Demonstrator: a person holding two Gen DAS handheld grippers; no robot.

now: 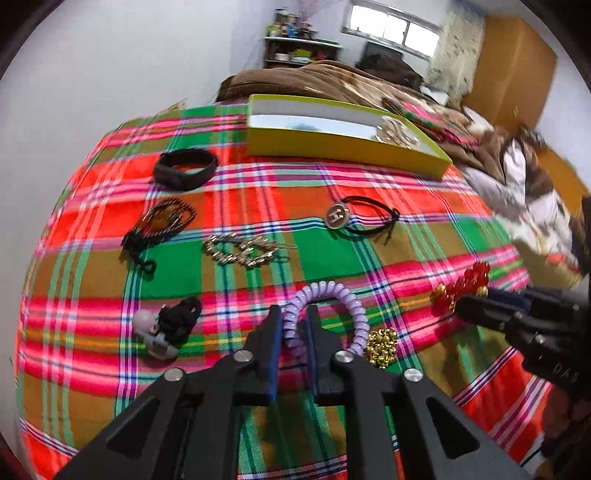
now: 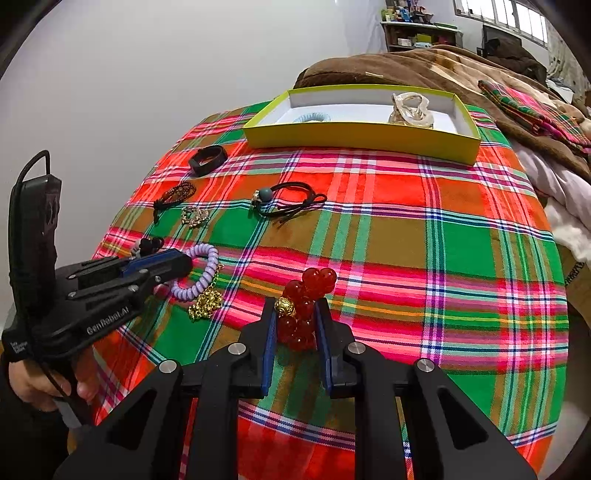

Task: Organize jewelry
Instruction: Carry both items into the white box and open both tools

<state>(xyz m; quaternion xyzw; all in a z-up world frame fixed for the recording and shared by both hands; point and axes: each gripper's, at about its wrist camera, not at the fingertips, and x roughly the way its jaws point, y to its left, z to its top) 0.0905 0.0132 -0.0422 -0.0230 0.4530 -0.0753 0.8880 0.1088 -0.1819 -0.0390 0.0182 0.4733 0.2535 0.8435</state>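
The left gripper [image 1: 293, 325] is clamping the light, springy lilac coil bracelet [image 1: 325, 299] across its cord, while the right gripper [image 2: 297, 325] is pinching the hard, slippery red bead bracelet [image 2: 306, 306] mid-cluster.

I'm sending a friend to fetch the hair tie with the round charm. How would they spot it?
Start from the yellow-green tray at the far edge of the plaid cloth. In front of it lies a thin black hair tie. It alone carries a round charm marked H.

Brown blanket [image 2: 424, 66], shelf [image 1: 295, 40], window [image 1: 391, 27]
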